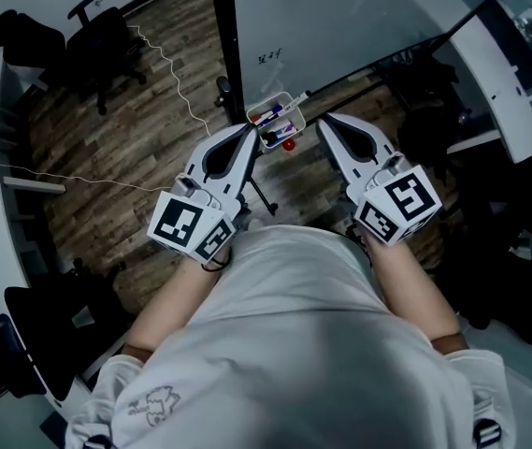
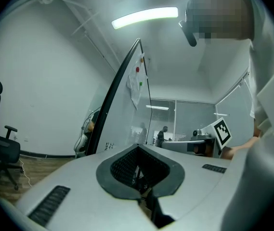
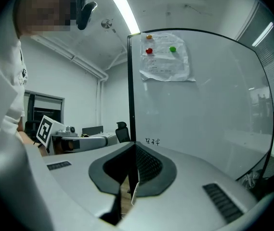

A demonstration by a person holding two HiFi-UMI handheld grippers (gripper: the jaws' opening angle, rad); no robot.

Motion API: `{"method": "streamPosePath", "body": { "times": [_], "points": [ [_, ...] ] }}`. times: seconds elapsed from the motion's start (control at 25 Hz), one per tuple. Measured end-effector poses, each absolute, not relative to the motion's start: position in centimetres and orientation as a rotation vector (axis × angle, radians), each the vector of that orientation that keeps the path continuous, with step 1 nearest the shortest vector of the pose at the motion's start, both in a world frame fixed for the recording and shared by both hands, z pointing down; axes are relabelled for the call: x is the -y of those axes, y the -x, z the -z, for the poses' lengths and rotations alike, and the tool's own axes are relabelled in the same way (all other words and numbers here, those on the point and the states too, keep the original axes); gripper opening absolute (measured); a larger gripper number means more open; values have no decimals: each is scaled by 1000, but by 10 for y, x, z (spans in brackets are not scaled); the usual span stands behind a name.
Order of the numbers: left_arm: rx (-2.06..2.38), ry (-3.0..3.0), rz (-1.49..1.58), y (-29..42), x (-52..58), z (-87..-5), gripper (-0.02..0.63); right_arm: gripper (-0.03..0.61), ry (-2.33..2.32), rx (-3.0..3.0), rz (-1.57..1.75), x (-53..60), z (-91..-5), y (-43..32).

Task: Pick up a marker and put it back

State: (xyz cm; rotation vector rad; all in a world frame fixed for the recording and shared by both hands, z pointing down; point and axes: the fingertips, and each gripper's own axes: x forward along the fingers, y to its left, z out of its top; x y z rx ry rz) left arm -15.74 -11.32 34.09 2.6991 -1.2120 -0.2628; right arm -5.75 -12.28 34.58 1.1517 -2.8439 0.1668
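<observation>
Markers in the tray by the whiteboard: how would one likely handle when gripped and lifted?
The markers look slim and rigid, so probably light and stiff, with round barrels that may slip or roll. They lie packed together in the small tray, so lifting one could disturb its neighbours.

The markers (image 1: 269,118) lie in a small white tray (image 1: 293,105) seen from above in the head view, a little toward 12 o'clock from the middle of that view. They rest side by side and flat, their lengths running roughly from 8 o'clock to 2 o'clock; blue caps and pale barrels show, though they are too small to count surely. A red bit (image 1: 289,145) sits just outside the tray's 5 o'clock corner, too small to identify.
</observation>
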Motion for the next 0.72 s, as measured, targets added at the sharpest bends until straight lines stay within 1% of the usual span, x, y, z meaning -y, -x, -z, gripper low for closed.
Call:
{"method": "streamPosePath", "body": {
  "times": [0.36,0.72],
  "points": [
    [1280,-2617,236,102,69,-356,5,11,-1008,2876,-177,90,-349,18],
    [1353,-2555,223,64,7,-374,5,11,-904,2897,-231,31,-367,-17]
  ]
}}
